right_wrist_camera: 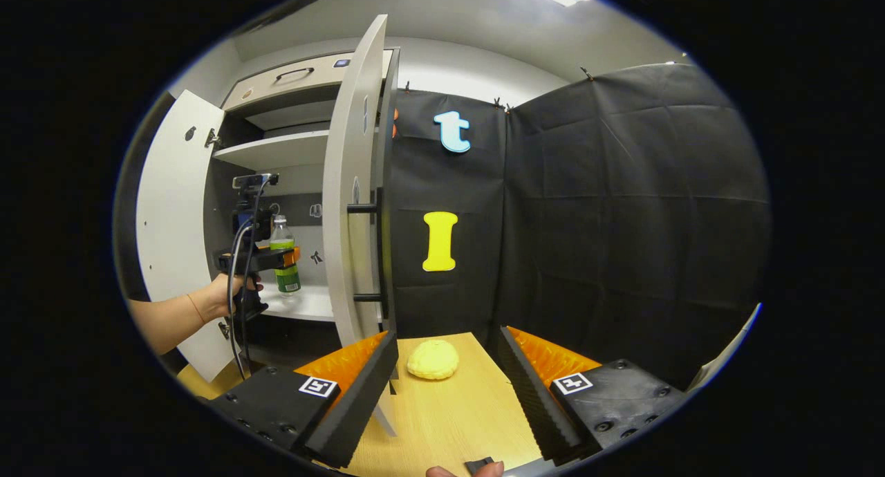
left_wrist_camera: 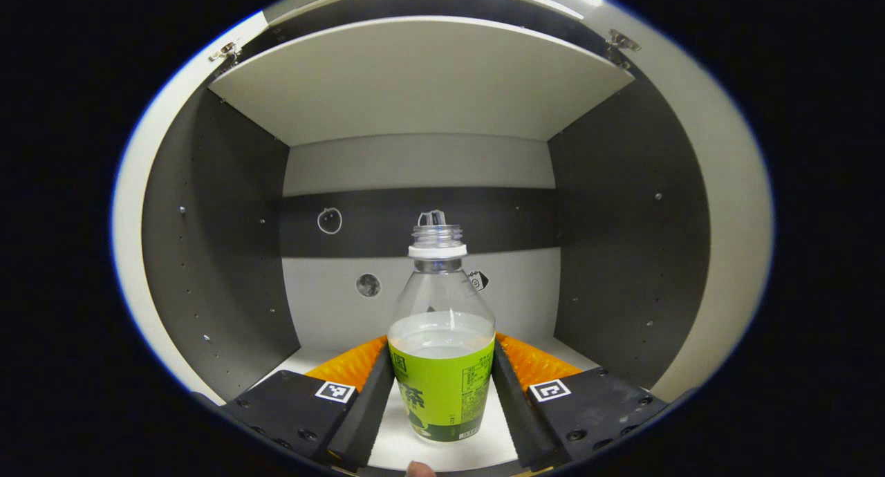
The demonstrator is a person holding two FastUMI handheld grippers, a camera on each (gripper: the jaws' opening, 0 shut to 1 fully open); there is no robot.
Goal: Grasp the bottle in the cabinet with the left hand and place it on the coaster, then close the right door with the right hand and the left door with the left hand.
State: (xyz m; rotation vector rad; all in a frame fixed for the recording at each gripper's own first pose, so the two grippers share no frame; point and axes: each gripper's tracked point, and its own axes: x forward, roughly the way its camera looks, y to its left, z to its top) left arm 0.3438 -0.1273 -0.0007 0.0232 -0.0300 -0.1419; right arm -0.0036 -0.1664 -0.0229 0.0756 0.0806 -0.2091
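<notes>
Right now the first step is in hand: taking the bottle (left_wrist_camera: pixel 441 366) out of the cabinet (left_wrist_camera: pixel 207 256). In the left gripper view the bottle stands upright on the cabinet's lower shelf floor, squarely between the fingers of my left gripper (left_wrist_camera: pixel 442 384). Those jaws are drawn in against the bottle's label on both sides, and I judge them to be pinching it, though I cannot tell how firm the press is. The bottle's base seems to rest on the shelf, so I take it as not yet lifted.

In the right gripper view my right gripper (right_wrist_camera: pixel 448 387) hovers over the wooden table (right_wrist_camera: pixel 477 422) in front of the cabinet, jaws spread wide and holding nothing. Beyond its fingers lies a yellow coaster (right_wrist_camera: pixel 433 359) on the table, near the foot of the cabinet's right door (right_wrist_camera: pixel 354 207), which stands open edge-on to me. The left door (right_wrist_camera: pixel 173 228) is swung open too.

Next, as I judge it, I must lift the bottle straight, draw it back out of the cabinet between the doors without tipping its open neck, and carry it to the coaster.
</notes>
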